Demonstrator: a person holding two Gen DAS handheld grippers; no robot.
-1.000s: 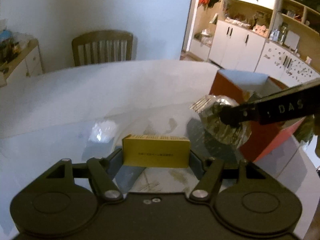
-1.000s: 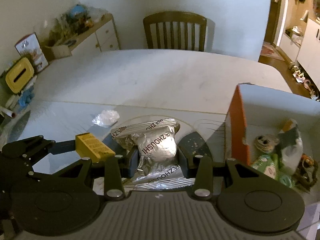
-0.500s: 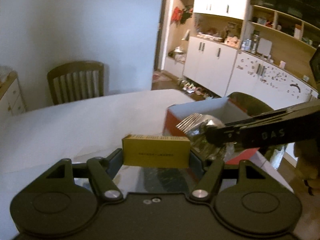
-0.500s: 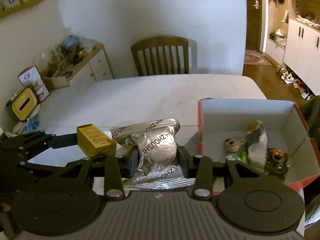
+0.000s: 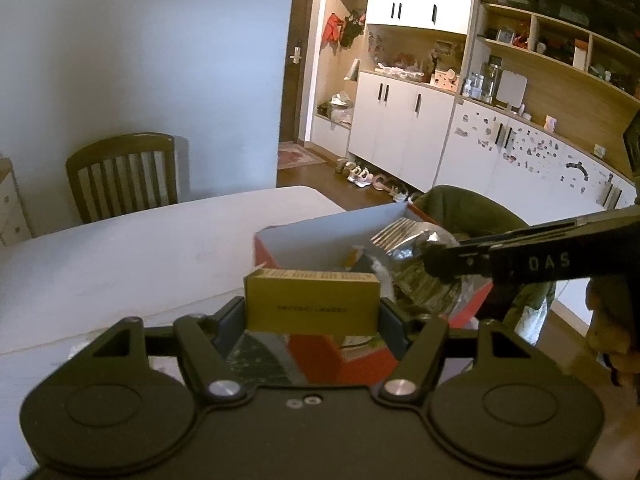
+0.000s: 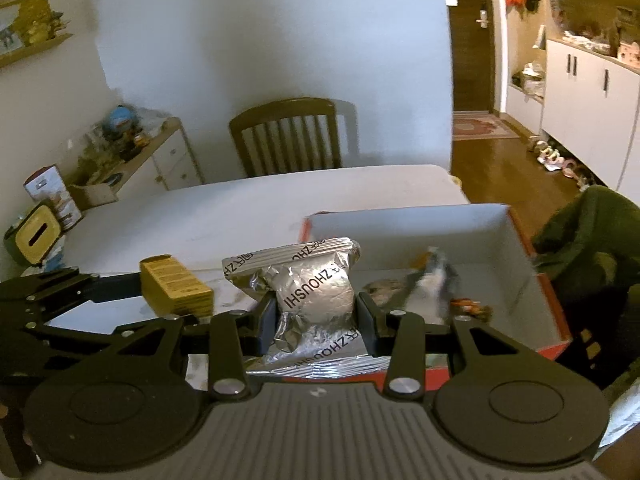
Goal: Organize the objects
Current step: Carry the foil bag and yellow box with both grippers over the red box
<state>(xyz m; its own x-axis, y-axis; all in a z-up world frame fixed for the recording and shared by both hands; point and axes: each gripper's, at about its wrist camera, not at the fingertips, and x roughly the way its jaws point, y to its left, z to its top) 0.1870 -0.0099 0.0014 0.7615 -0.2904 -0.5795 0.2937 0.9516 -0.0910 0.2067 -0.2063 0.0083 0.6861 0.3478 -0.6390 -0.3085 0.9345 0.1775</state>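
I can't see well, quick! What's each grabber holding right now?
Left gripper: closed on the yellow box.
Right gripper: closed on the silver foil packet.

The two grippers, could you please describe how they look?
Both tools are matte black. The left tool and the right tool each show two round discs, angled link arms with silver pivot bolts and dark flat pads. The right tool's side bears pale letters "DAS".

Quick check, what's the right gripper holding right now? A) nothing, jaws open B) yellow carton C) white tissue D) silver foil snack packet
D: the right gripper has its pads pressed on the silver foil snack packet; the yellow carton sits in the left gripper.
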